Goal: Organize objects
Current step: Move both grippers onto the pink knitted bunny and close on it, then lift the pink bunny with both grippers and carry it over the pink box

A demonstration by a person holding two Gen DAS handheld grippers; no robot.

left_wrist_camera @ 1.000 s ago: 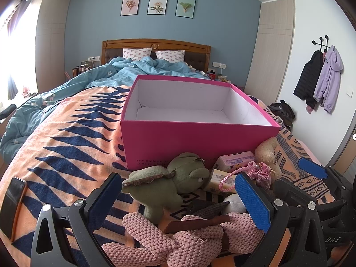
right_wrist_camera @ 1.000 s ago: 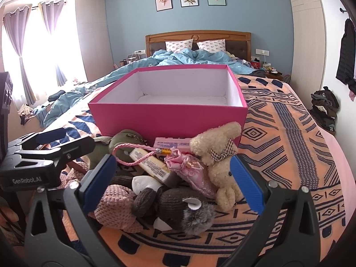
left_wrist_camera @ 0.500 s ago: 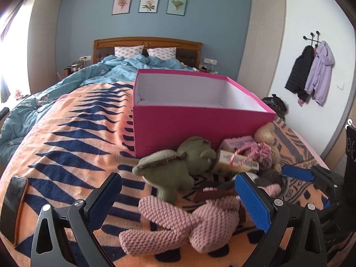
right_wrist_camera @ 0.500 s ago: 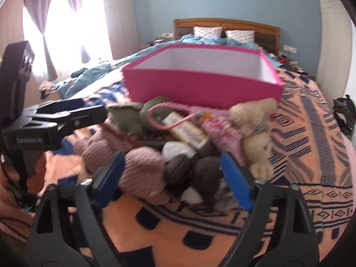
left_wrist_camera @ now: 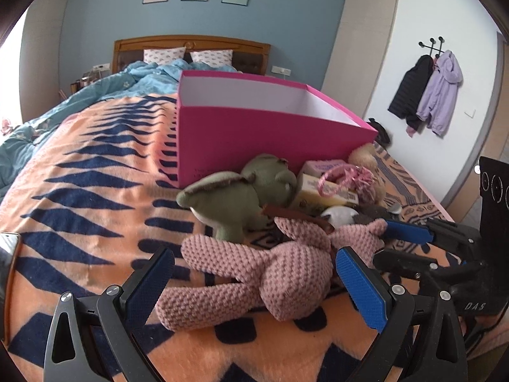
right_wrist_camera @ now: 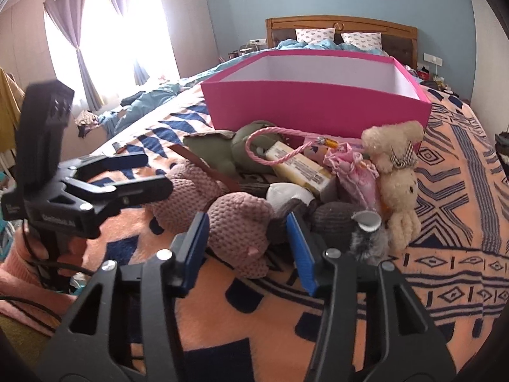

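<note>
Bedroom: orange patterned bed [left_wrist_camera: 79,191] carries an open pink box [left_wrist_camera: 261,140] at 12 o'clock. Toy pile lies just before it. Pink knitted toy [left_wrist_camera: 273,267] lies between the left gripper [left_wrist_camera: 254,286] fingers, spread wide apart. Right gripper [right_wrist_camera: 248,245] fingers are closing around the toy's head, left pad touching.
</note>
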